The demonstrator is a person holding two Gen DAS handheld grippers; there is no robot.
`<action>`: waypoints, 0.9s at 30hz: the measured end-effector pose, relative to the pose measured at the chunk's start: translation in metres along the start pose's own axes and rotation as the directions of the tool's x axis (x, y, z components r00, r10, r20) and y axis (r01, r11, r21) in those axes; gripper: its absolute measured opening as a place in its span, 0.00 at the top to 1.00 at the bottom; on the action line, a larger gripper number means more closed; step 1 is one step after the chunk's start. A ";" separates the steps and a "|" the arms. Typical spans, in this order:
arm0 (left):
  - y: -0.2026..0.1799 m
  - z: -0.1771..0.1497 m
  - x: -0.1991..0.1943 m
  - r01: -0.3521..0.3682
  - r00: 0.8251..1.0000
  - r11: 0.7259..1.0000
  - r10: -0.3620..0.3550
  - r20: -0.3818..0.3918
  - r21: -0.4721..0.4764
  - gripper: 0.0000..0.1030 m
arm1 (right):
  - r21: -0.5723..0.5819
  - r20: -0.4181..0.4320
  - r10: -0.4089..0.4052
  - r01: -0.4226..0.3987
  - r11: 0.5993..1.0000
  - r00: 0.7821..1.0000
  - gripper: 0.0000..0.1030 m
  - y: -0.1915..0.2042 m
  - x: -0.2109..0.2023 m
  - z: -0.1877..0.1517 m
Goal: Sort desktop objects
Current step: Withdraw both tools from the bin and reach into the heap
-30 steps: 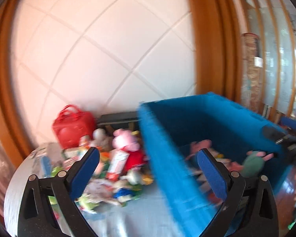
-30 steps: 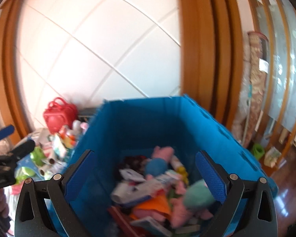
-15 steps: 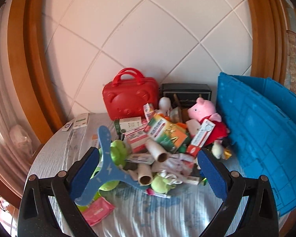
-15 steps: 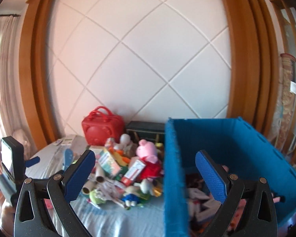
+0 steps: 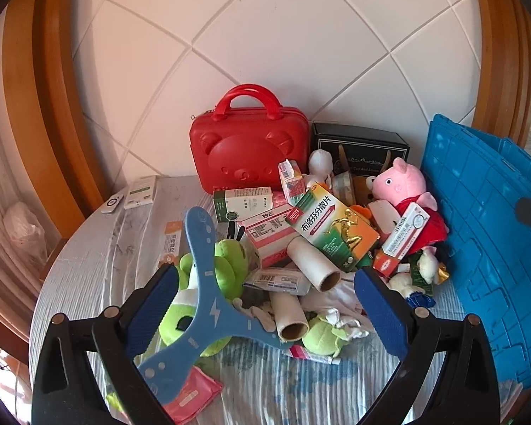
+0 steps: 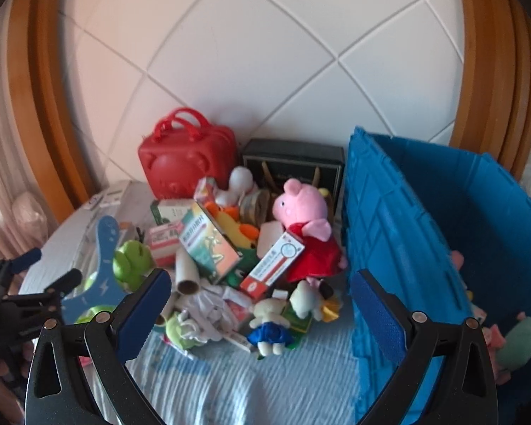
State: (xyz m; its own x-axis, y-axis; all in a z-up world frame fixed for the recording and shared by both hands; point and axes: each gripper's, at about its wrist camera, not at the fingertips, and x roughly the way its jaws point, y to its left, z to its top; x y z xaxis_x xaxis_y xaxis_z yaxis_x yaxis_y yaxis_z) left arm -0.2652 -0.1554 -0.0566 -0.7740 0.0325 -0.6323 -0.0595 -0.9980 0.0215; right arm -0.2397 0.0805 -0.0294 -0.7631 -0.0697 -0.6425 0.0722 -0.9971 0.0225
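A pile of toys and boxes lies on the round table. A blue foam boomerang rests on a green plush frog. Cardboard tubes, a green and orange medicine box and a pink pig plush lie behind. My left gripper is open and empty, just before the boomerang. My right gripper is open and empty above a small plush doll. The pig plush and the boomerang also show in the right wrist view. The blue crate stands right.
A red bear-face case and a black box stand against the tiled wall. The crate wall borders the pile on the right. A remote and a white box lie far left. The left gripper shows at the right wrist view's left edge.
Both grippers have swung left from over the crate to face the pile on the table. Both stay open and empty.
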 end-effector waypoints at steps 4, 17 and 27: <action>-0.005 0.014 0.038 0.008 0.999 1.000 -0.008 -0.033 0.000 0.02 | 0.017 -0.063 -0.012 0.013 1.000 0.998 0.00 -0.005 0.057 0.014; -0.022 0.034 0.191 0.017 0.980 1.000 -0.012 -0.199 0.022 0.02 | 0.013 -0.250 -0.130 0.137 0.990 0.960 0.00 -0.042 0.262 0.037; -0.014 0.030 0.226 0.050 0.959 0.997 -0.063 -0.276 -0.056 0.02 | -0.074 -0.352 -0.135 0.117 0.990 0.926 0.02 -0.037 0.285 -0.002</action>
State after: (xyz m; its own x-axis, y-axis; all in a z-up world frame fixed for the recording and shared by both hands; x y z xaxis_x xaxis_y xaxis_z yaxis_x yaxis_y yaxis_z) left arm -0.4583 -0.1320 -0.1770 -0.5649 0.0794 -0.8213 -0.0625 -0.9966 -0.0534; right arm -0.4584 0.0979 -0.2151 -0.4905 0.0808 -0.8677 0.0301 -0.9935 -0.1095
